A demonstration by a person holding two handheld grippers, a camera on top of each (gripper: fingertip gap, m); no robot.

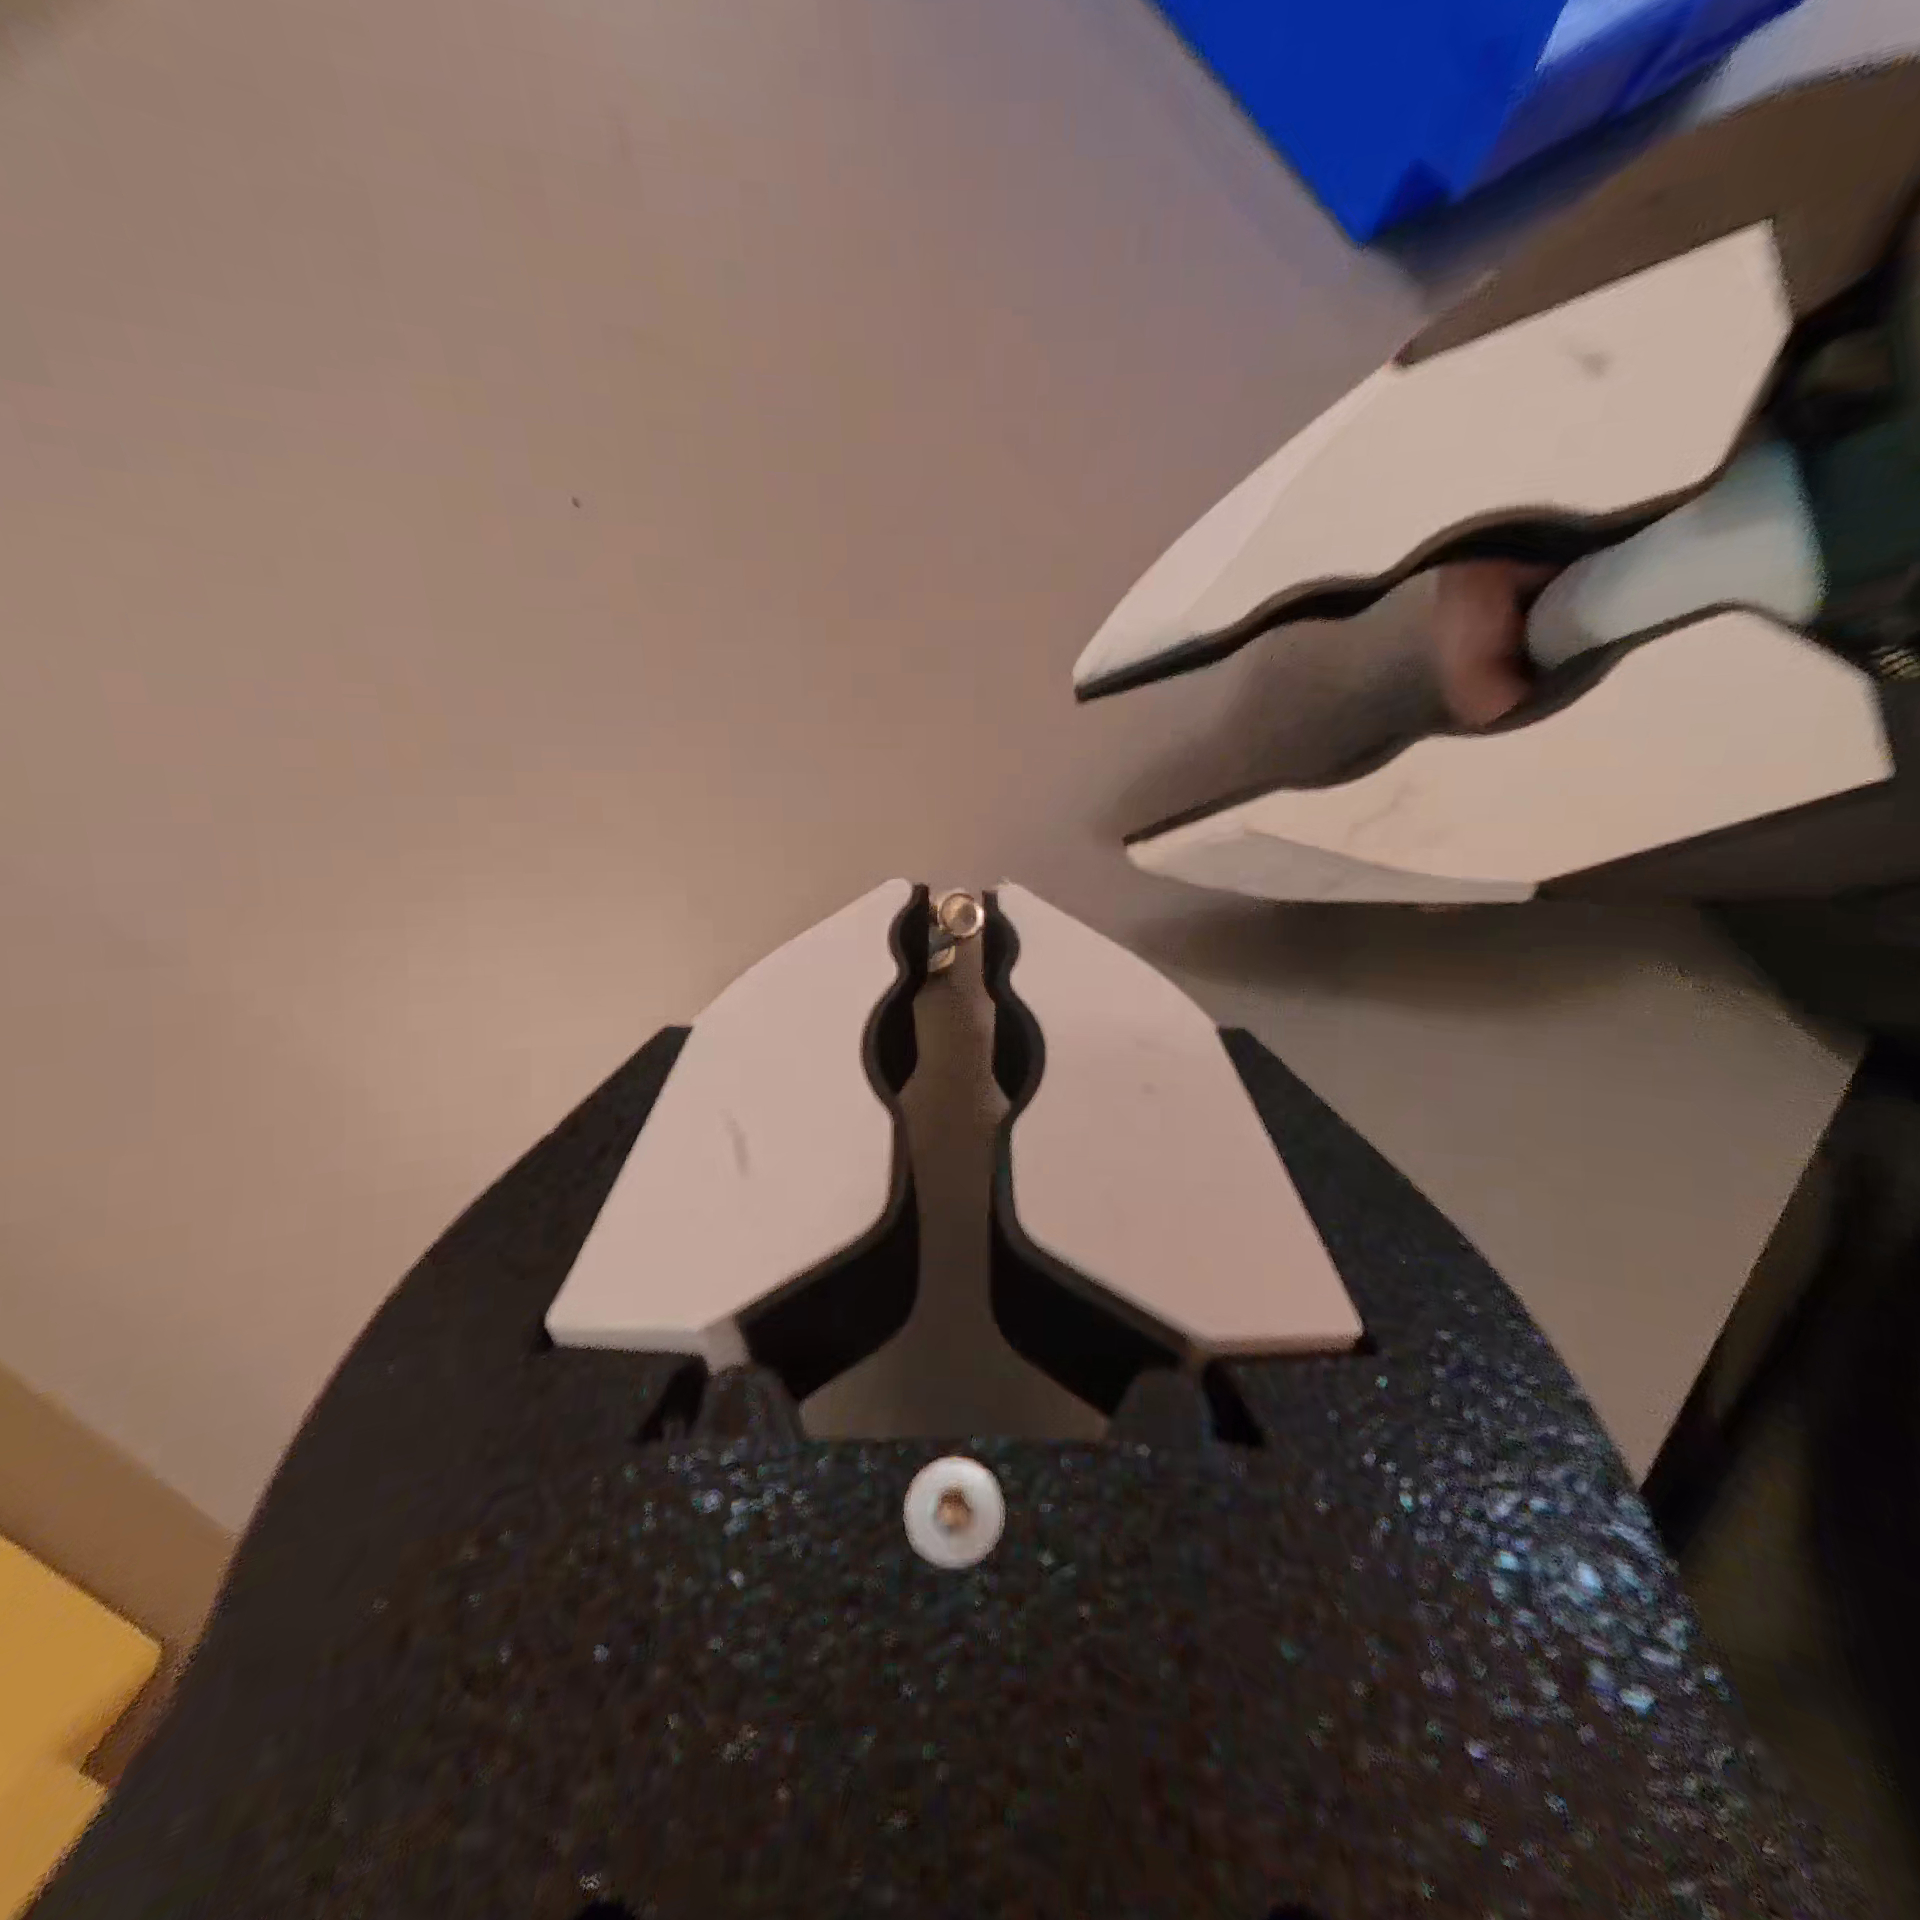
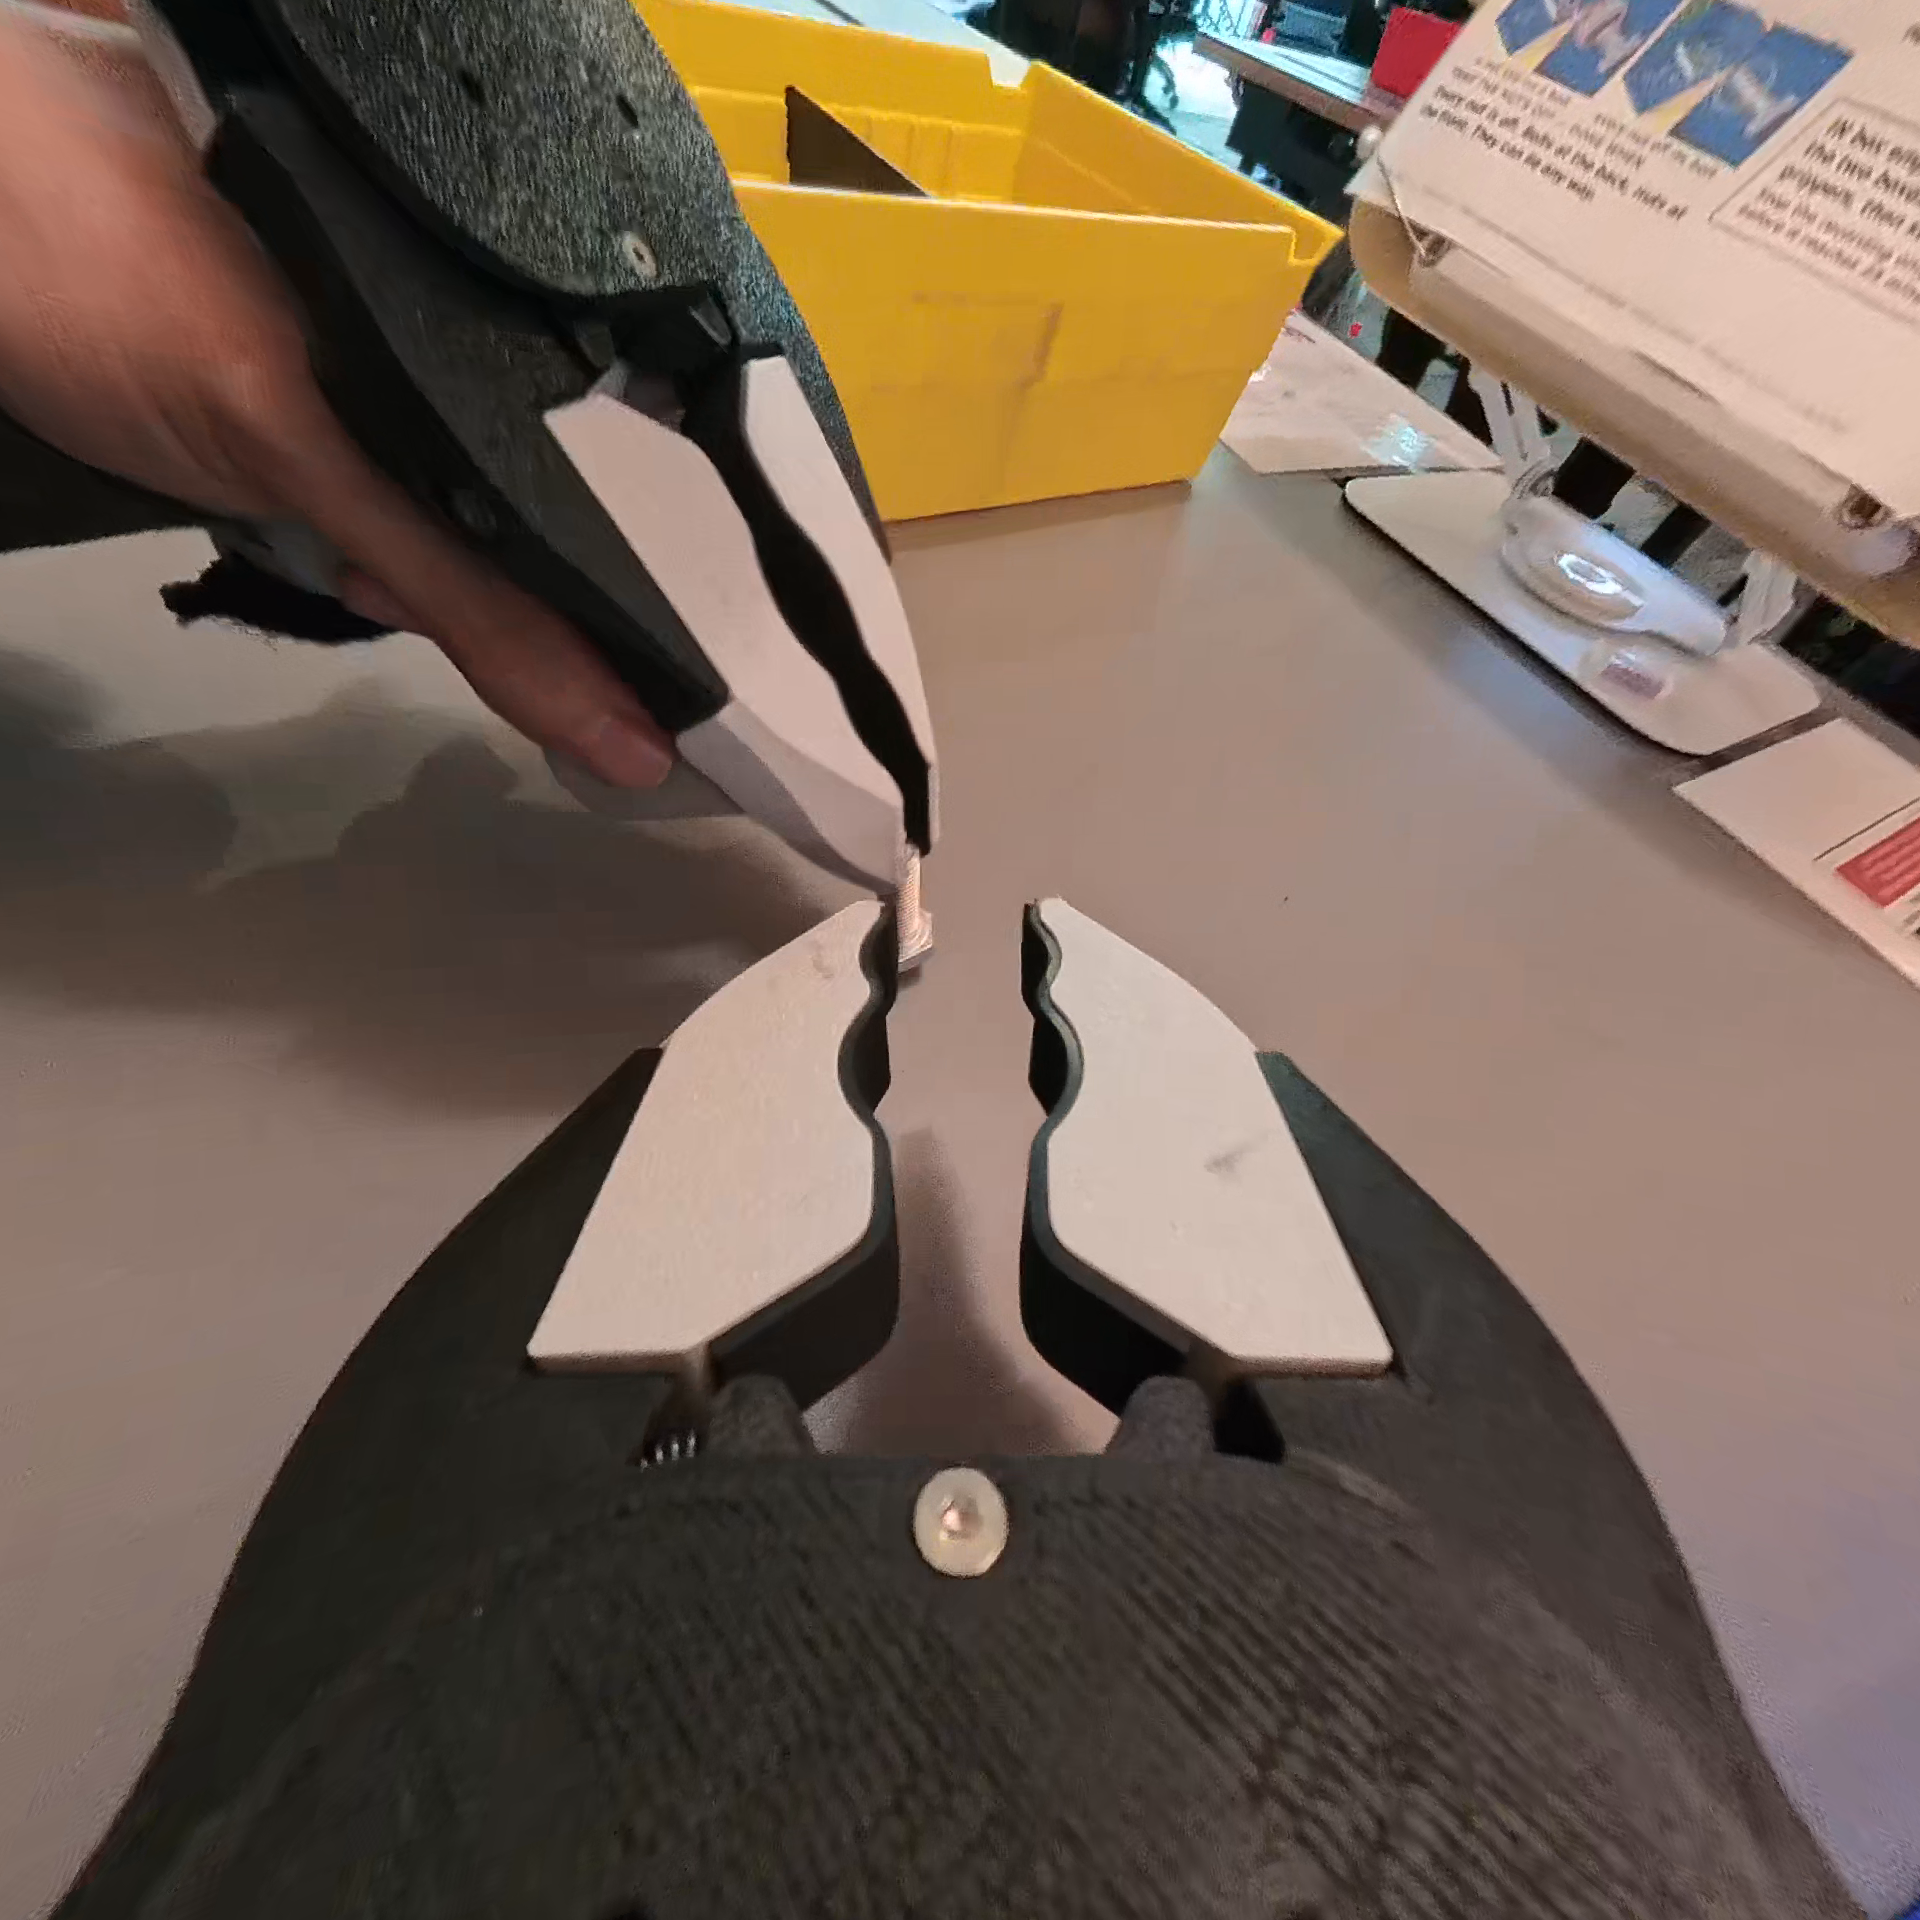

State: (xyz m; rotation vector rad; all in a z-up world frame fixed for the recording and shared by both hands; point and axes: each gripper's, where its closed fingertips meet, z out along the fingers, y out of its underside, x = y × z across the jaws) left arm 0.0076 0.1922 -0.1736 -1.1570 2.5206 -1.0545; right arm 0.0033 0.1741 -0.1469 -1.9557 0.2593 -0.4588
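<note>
Silver little bolt (image 2: 914,914) hangs upright, pinched in the left gripper (image 1: 956,914) tips over the grey table (image 2: 1351,935), just ahead-left of the right gripper (image 2: 956,935), whose fingers are spread and empty.

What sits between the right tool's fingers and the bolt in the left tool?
Nothing: in the right wrist view only bare grey table shows between the right tool and the bolt, which is pinched by the left tool.

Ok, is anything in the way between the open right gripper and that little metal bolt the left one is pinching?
Nothing visible is. The bolt hangs from the tips of the left gripper, right at the mouth of the right gripper, close beside its left finger. Only bare table lies around them.
</note>
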